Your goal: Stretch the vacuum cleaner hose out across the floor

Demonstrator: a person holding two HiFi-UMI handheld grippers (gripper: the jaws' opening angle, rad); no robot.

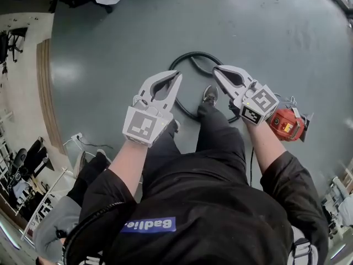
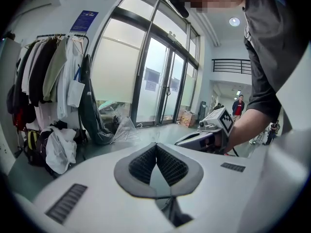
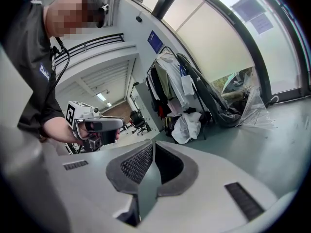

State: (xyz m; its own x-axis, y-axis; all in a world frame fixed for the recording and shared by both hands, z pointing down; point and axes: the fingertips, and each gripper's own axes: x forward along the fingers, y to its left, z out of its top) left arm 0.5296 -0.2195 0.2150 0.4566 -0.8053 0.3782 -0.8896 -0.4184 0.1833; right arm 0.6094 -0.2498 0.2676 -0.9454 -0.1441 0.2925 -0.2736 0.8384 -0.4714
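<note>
Grey-green floor (image 1: 110,37), bare at nine o'clock.

- Left claw (image 1: 176,76): jaws pressed together, nothing between them; its own view shows the ribbed pads meeting on open air.
- Vacuum cleaner hose (image 1: 193,53): black, lying in a loose loop on the floor at twelve o'clock from the person's shoe (image 1: 209,94), not yet stretched.
- Right claw (image 1: 216,70): likewise closed and empty.
- Both claws flank the loop from above, touching nothing. Likely poised to take the hose at two places and draw it apart. Jaws must open first.
- Red vacuum body (image 1: 287,125): at four o'clock from the right claw, probably the anchored end.

Writing: shirt patch (image 1: 149,224), white on blue, reads roughly "Badlie". Wall sign (image 2: 85,19) is blue and illegible. The marker cubes carry only square codes.
</note>
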